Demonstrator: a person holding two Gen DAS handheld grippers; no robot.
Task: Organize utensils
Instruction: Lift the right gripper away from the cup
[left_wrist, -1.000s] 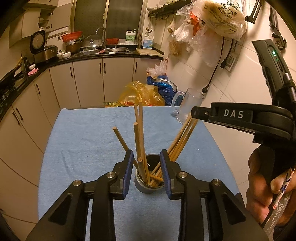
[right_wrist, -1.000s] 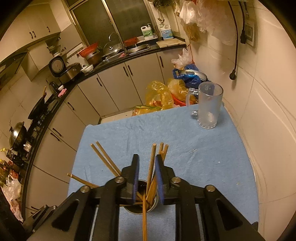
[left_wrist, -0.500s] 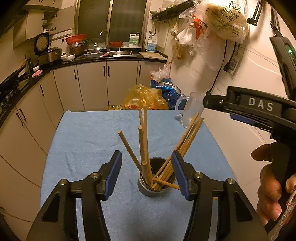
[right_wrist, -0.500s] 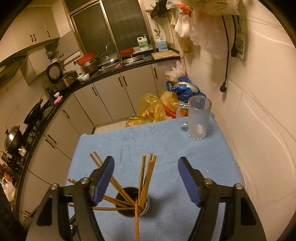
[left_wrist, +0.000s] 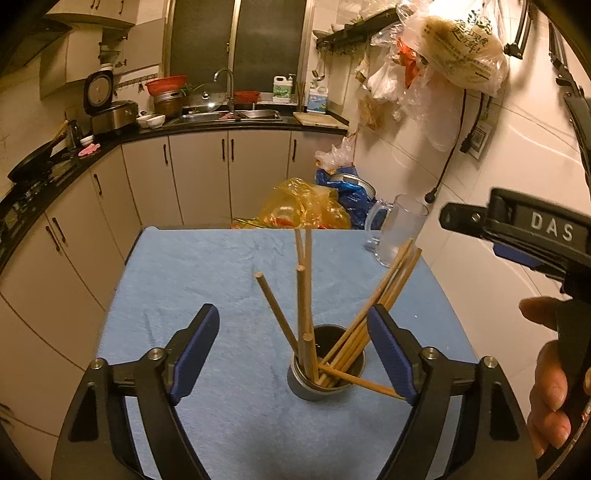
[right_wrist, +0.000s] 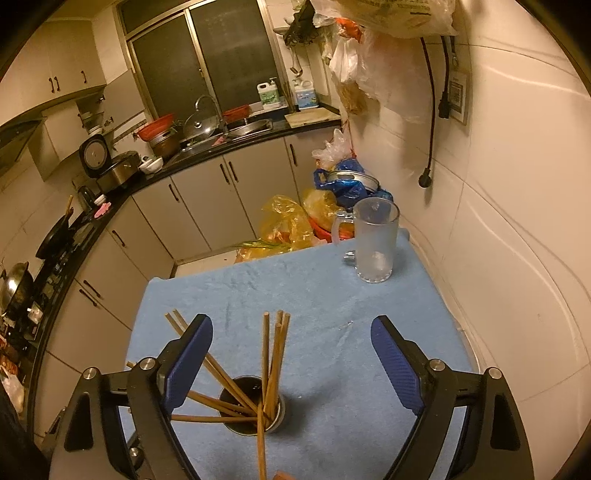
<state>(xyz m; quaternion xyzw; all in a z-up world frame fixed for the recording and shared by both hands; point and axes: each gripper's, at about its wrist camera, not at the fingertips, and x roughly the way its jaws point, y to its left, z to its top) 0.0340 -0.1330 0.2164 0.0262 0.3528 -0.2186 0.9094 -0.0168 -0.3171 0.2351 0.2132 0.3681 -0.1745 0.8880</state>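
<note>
A small metal cup (left_wrist: 327, 373) stands on the blue cloth-covered table (left_wrist: 207, 273) and holds several wooden chopsticks (left_wrist: 303, 295) that lean out in different directions. My left gripper (left_wrist: 291, 350) is open and empty, its jaws wide on either side of the cup, just short of it. In the right wrist view the same cup (right_wrist: 255, 408) with its chopsticks (right_wrist: 275, 354) sits below my right gripper (right_wrist: 291, 358), which is open wide and empty. The right gripper body also shows at the right of the left wrist view (left_wrist: 535, 236).
A frosted glass mug (right_wrist: 375, 240) stands at the table's far right corner, near the tiled wall (right_wrist: 498, 184). Yellow and blue plastic bags (left_wrist: 306, 203) lie on the floor beyond the table. Kitchen cabinets and a counter (left_wrist: 184, 125) run along the back and left.
Both grippers have opened wide, from nearly closed around the chopsticks a second ago, and have drawn back a little from the cup. The chopsticks now stand free in the cup.
</note>
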